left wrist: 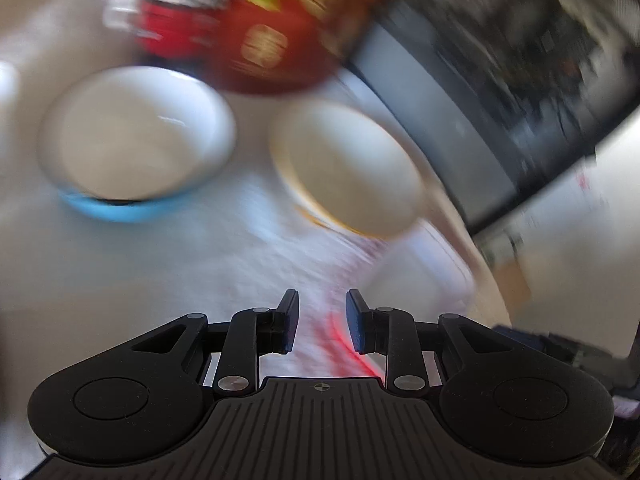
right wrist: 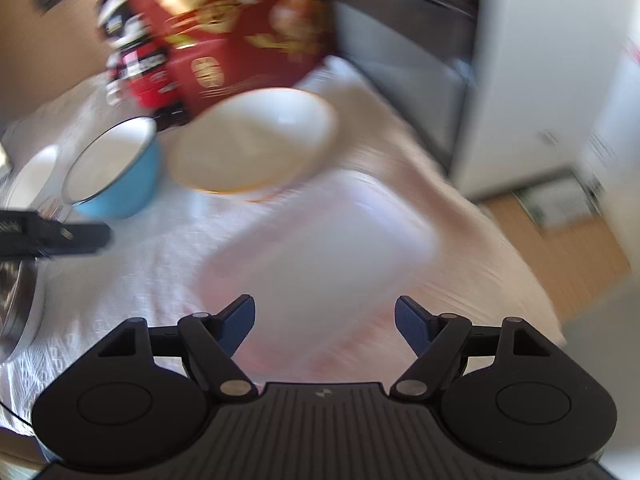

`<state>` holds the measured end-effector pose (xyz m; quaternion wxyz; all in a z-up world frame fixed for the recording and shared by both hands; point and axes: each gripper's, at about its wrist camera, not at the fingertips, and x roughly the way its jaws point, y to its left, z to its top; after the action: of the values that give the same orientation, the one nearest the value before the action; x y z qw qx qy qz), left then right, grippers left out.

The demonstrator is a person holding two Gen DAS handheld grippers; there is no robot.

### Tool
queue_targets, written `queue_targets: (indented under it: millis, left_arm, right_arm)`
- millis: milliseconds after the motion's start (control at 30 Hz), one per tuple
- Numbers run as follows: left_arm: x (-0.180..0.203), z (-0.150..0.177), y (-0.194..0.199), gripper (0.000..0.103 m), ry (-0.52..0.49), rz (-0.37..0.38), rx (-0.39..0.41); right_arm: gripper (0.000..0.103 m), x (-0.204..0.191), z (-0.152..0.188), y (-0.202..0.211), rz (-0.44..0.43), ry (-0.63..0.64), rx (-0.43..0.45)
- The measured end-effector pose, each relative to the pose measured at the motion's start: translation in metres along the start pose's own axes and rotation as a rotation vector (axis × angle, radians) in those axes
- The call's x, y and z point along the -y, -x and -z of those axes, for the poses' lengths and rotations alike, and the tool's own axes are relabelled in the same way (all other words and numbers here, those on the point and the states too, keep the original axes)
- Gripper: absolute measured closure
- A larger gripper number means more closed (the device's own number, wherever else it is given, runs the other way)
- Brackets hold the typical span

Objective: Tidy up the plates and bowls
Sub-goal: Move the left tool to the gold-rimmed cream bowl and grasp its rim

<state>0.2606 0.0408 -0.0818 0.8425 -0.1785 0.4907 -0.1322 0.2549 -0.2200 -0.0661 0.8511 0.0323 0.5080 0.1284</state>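
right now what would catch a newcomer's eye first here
The big red bag at the back of the table stands out most, with a red and black packet beside it. In front sit a blue bowl with a white inside and a cream bowl, side by side on the white cloth.

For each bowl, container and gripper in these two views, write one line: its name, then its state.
blue bowl: upright, empty.
cream bowl: upright, empty.
clear container: on the cloth, blurred; contents cannot be told.
left gripper: open, narrow gap, holding nothing.
right gripper: open wide, holding nothing.
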Motion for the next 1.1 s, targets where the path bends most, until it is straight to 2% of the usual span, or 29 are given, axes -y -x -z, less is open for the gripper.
queue_targets:
  millis: [100,133,200,300,400,567,667,800,867,967,1033,1100]
  left_arm:
    - [0.027,-0.001,-0.031,0.074,-0.045,-0.051,-0.033]
    - [0.033,-0.003,-0.038,0.074,-0.049,-0.078,-0.035]
    - [0.041,-0.004,-0.046,0.074,-0.06,-0.115,-0.027]
    - [0.046,-0.007,-0.054,0.074,-0.068,-0.146,-0.031]
    - [0.045,-0.009,-0.06,0.074,-0.05,-0.164,-0.044]
    - [0.037,-0.005,-0.07,0.076,0.066,-0.09,-0.135]
    - [0.042,0.001,-0.077,0.076,0.116,-0.02,-0.173]
    - [0.054,0.009,-0.09,0.076,0.134,0.069,-0.199]
    - [0.054,0.013,-0.087,0.074,0.149,0.072,-0.185]
    - [0.043,0.013,-0.068,0.074,0.196,0.094,-0.127]
    - [0.03,0.01,-0.048,0.074,0.242,0.079,-0.054]
    - [0.014,0.005,-0.029,0.074,0.295,0.058,0.032]
  right_arm:
    - [0.026,0.035,0.006,-0.004,0.001,-0.069,0.001]
    - [0.031,0.046,0.006,-0.008,-0.007,-0.1,-0.009]
    - [0.044,0.059,0.006,-0.016,-0.055,-0.157,-0.038]
    - [0.048,0.069,0.006,-0.026,-0.155,-0.205,-0.072]
    - [0.048,0.069,0.0,-0.037,-0.219,-0.211,-0.087]
    - [0.05,0.074,-0.012,-0.048,-0.31,-0.243,-0.107]
    - [0.05,0.078,-0.022,-0.047,-0.284,-0.199,-0.079]
    - [0.05,0.088,-0.034,-0.049,-0.228,-0.147,-0.065]
    - [0.05,0.087,-0.038,-0.049,-0.169,-0.087,-0.028]
    - [0.05,0.081,-0.038,-0.036,-0.069,0.067,0.059]
    - [0.05,0.082,-0.039,-0.026,-0.088,0.106,0.072]
    - [0.049,0.082,-0.041,-0.015,-0.157,0.115,0.066]
